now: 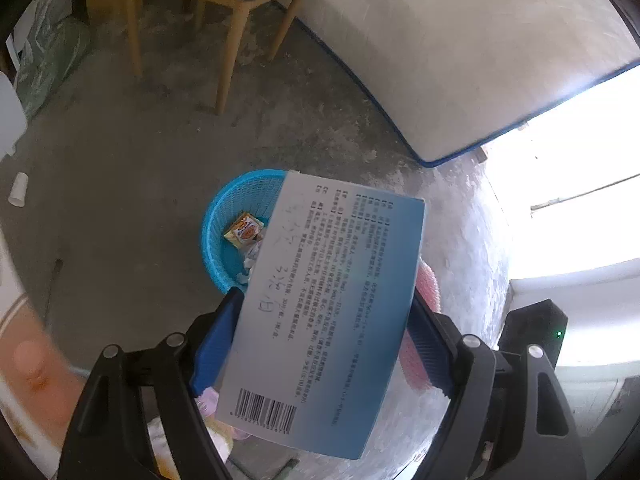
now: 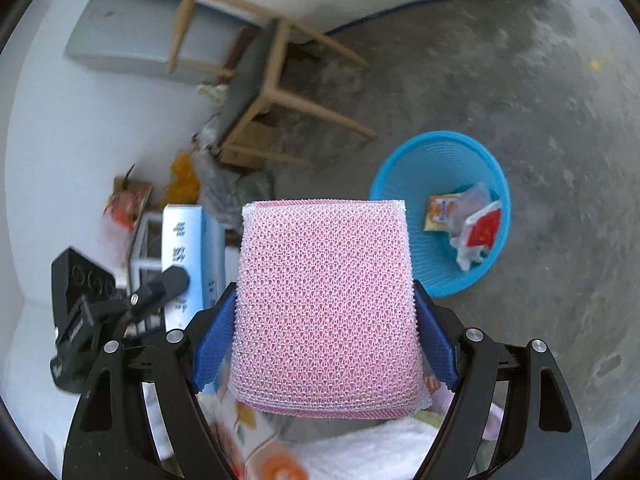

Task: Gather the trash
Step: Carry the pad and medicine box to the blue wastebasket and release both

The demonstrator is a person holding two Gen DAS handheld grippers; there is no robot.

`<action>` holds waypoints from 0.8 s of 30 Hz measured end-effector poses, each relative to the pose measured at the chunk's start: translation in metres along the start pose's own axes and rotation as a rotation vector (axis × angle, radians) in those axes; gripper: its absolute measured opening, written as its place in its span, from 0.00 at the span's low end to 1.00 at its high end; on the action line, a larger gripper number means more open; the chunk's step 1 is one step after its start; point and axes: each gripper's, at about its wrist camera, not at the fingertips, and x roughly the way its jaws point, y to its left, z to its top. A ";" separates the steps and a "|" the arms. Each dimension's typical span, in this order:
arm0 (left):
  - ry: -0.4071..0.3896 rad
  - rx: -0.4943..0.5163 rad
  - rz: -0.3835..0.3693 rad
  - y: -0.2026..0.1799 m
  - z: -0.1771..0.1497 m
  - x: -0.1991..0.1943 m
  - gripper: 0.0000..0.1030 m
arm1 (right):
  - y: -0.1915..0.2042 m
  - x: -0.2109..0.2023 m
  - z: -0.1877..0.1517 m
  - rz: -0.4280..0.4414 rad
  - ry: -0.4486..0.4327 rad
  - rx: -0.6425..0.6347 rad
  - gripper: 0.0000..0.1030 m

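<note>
Wrappers (image 2: 464, 220) in basket (image 2: 404, 168) on floor (image 2: 520, 100); chair (image 2: 256, 92) behind, box (image 1: 324, 304) above basket.

Blown-out daylight glare, fisheye-bent edges, slight blur

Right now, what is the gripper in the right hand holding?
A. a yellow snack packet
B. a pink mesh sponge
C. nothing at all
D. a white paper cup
B: in the right wrist view the right gripper has its blue pads pressed on both sides of a pink mesh sponge, with the blue basket on the floor beyond.
</note>
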 end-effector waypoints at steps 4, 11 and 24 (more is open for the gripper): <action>0.005 -0.036 -0.027 -0.003 0.016 0.032 0.79 | -0.015 0.022 0.018 -0.014 -0.007 0.022 0.80; -0.021 -0.060 -0.025 0.002 0.022 0.044 0.81 | -0.034 0.044 0.036 -0.100 -0.031 0.012 0.86; -0.178 -0.029 -0.117 0.013 -0.007 -0.041 0.81 | -0.017 -0.003 0.010 -0.130 -0.137 -0.090 0.86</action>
